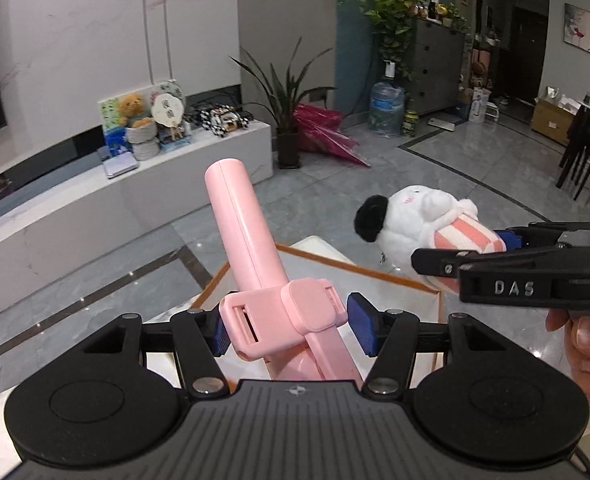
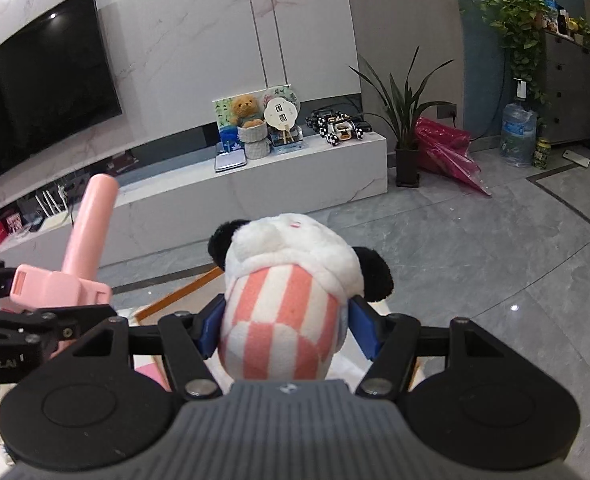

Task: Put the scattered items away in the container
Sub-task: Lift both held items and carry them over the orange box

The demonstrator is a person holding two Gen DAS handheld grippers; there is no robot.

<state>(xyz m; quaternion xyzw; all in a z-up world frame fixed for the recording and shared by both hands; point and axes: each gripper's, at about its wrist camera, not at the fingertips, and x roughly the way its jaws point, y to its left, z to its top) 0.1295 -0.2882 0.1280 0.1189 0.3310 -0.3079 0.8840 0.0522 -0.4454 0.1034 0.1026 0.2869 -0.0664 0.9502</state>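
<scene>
Two claws were full: your left claw (image 1: pixel 288 330) squeezed the pink stick (image 1: pixel 251 240), and your right claw (image 2: pixel 283 330) squeezed the panda (image 2: pixel 291 284). You held both up in the air, above the box (image 1: pixel 375 270).

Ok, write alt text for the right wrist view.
The right gripper holds a white plush panda with black ears and a pink-and-white striped body between its blue-padded fingers. At left, the left gripper carries a pink plastic folding handle. Behind are a grey tiled floor, white TV bench and black television.
</scene>
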